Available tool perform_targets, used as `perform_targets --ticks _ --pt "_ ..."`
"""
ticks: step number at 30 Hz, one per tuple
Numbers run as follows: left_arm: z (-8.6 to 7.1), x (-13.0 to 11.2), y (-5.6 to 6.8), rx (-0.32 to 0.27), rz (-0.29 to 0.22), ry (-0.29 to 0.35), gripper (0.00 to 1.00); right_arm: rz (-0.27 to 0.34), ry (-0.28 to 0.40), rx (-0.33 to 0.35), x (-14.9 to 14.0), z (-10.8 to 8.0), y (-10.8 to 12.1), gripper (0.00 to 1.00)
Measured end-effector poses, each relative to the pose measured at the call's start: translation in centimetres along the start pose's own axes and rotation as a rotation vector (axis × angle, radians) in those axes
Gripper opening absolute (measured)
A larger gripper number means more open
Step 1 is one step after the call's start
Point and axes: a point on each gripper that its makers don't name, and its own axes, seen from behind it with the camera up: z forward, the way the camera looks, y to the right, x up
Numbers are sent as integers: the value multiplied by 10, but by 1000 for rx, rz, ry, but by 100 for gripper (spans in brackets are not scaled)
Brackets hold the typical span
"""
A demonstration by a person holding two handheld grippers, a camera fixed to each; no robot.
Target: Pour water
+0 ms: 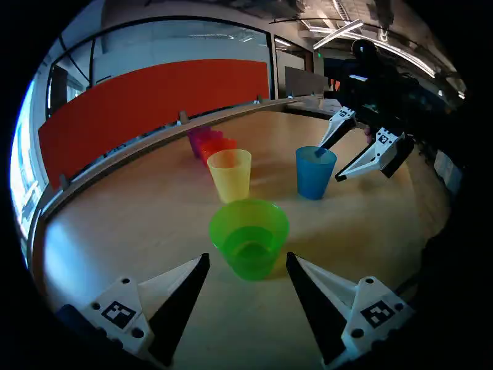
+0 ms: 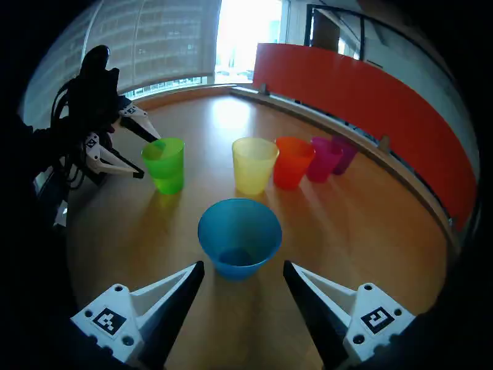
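Low in the middle of the left gripper view, green cup (image 1: 249, 237) on the wooden table (image 1: 154, 209) between the wide-open fingers of the left gripper (image 1: 247, 256), and low in the middle of the right gripper view, blue cup (image 2: 239, 237) between the equally open right gripper (image 2: 243, 264), nothing gripped.

Both low, close over table (image 1: 154, 203); apparently facing each other; shared: cup row (image 1: 230, 174)

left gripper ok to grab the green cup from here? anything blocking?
Probably yes. The left gripper is open, and the green cup stands upright just ahead of its fingertips, in line with the gap, with nothing between. The yellow cup stands apart behind it, so it should not interfere.
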Motion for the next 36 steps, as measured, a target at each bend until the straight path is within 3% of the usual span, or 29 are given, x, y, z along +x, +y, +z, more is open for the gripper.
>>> perform_targets --ticks 12,21,30,36 --pt "-32 -4 -15 79 -16 6 92 31 24 -61 -7 -19 6 100" --pt "-50 2 -26 163 -47 50 92 91 51 -137 -16 -35 19 100" --pt "-66 8 -52 267 -105 103 92 184 128 -261 -10 -58 47 100" --pt "-83 20 -71 346 -132 161 92 204 173 -356 -5 -73 64 100"
